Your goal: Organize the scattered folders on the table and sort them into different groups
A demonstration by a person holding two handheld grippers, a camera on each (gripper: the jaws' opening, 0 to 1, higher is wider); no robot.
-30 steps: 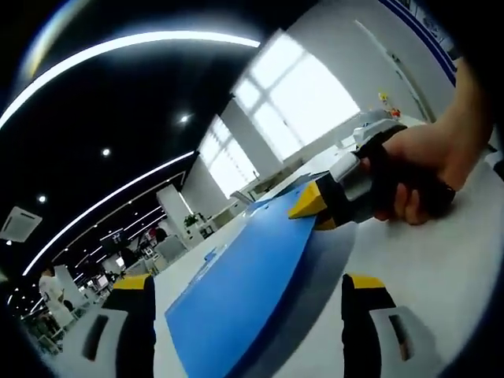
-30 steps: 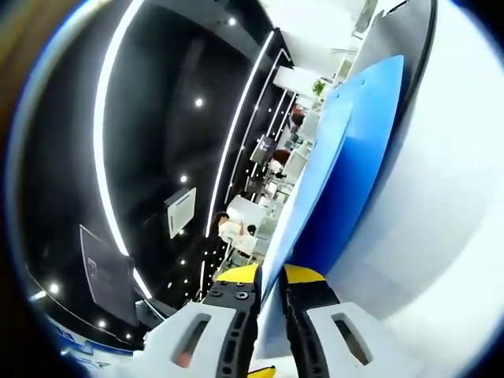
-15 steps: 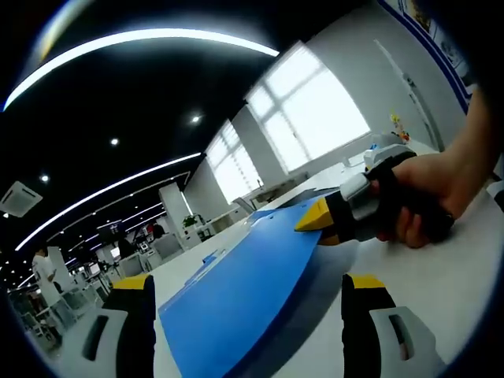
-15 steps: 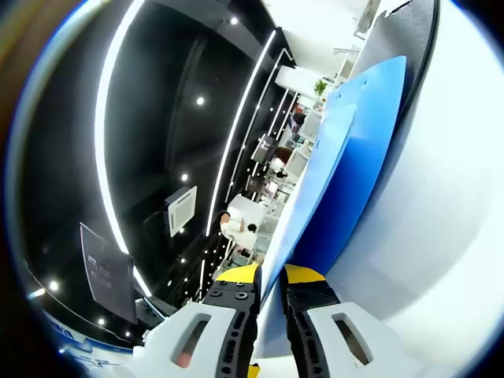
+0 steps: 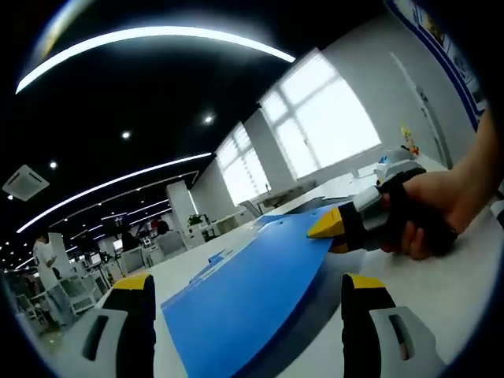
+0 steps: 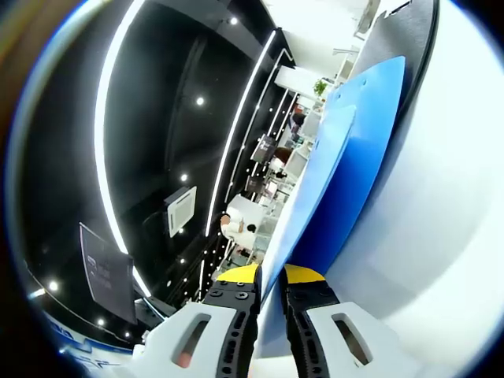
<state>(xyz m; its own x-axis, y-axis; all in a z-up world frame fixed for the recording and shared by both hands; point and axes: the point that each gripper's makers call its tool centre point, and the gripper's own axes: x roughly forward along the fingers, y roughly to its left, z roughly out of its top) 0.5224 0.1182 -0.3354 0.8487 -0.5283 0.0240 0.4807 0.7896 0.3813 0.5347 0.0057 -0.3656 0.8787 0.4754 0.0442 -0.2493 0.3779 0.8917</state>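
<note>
In the left gripper view, the left gripper [image 5: 248, 295] stands nearest, its two yellow-tipped jaws spread wide apart with nothing between them. Just beyond them lies the blue folder [image 5: 244, 295], flat over the white table [image 5: 441, 291], its long axis running from the near left away toward the far right. At that far corner the right gripper [image 5: 329, 228] pinches the folder's edge, and a hand [image 5: 429, 213] wraps its black handle. This side-on look at the grasp belongs to the left gripper view.

In the right gripper view, the right gripper [image 6: 270, 277] has its jaws pressed close on the blue folder [image 6: 339, 181], which is seen almost edge-on, its length pointing straight away from the jaws. A dark grey folder [image 6: 413, 55] lies under it at the far end, on the table [image 6: 441, 236].

Farther off are a black ceiling with light strips [image 5: 150, 39], large windows [image 5: 323, 118], and distant desks with a person [image 6: 236, 228].
</note>
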